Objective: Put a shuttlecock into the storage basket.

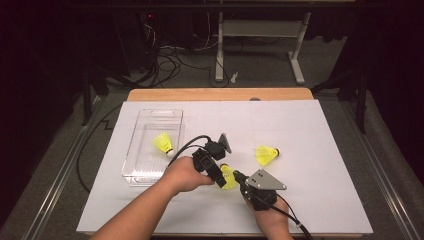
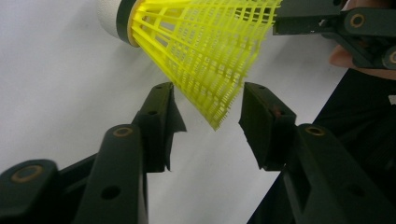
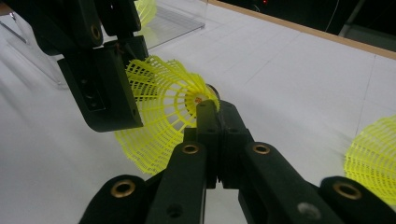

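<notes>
A clear tray [image 1: 145, 170] at the left already held one shuttlecock [image 1: 163, 144]. At centre, the left gripper [image 2: 208, 114] stood unclenched around the held shuttlecock [image 1: 229, 176], pads apart from its skirt. The right gripper [image 3: 215, 116] pinched the skirt's rim. Judged a handover; the left must clamp before the right lets go.

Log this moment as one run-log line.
right gripper: shut on held shuttlecock rim | left gripper: open, jaws either side of skirt | tray: one shuttlecock inside
</notes>
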`<state>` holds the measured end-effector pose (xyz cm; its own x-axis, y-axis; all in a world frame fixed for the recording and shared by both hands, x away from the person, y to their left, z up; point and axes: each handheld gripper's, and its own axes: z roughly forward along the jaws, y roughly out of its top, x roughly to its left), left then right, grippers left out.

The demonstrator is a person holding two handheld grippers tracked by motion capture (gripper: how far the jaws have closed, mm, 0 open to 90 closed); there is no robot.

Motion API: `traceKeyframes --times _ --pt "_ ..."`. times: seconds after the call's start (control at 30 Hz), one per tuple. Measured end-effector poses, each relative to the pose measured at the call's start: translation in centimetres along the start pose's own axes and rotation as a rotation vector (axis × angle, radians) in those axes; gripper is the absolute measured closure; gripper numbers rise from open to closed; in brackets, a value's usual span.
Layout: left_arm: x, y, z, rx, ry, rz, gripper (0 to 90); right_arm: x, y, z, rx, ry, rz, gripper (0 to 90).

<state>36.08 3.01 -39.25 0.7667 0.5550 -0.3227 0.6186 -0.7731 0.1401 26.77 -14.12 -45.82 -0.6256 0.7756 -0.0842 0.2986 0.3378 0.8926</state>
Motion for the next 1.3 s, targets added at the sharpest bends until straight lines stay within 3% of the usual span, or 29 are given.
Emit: traceKeyframes --times 0.37,0.73,0.93,1.3 --pt "0.17 -0.11 -0.16 -0.013 0.029 -0.026 68.6 0.26 0.11 -0.05 0.001 -0.002 -0.007 90.0" --pt "0.20 -0.32 -0.34 -0.022 0.065 -0.013 85.6 0.44 0.17 -0.15 0.000 0.005 -0.021 89.3" --pt "0.26 -0.32 -0.32 -0.009 0.066 -0.010 87.7 0.57 0.17 -0.10 0.001 0.012 -0.028 85.4" --pt "0.46 -0.46 -0.53 -0.032 0.061 -0.018 88.8 0.70 0.27 -0.20 -0.004 0.028 -0.030 74.5"
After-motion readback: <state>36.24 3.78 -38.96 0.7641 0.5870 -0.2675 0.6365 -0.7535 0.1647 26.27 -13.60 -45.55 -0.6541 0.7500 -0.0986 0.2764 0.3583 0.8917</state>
